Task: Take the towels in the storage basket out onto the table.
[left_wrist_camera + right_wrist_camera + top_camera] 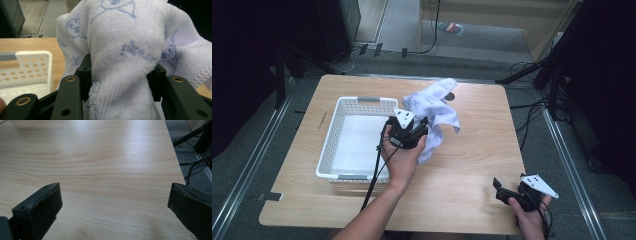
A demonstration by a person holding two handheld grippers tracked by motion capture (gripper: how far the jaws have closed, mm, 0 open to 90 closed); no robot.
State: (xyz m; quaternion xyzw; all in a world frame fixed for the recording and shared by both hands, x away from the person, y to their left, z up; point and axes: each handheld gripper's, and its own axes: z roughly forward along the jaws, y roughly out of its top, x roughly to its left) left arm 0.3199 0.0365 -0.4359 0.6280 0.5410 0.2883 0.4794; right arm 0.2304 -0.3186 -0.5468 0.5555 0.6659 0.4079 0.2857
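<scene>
We note the towel (125,62) hides the left gripper (122,75) pads, clamped between its jaws; right gripper (115,202) stands wide open.

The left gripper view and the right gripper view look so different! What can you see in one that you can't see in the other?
The left gripper view alone has the white terry towel with blue cartoon prints, pinched in the left gripper, and a corner of the white perforated plastic basket. The right gripper view alone has the right gripper open with nothing in it, and black cables on the grey floor. Both show the light wooden table.
</scene>
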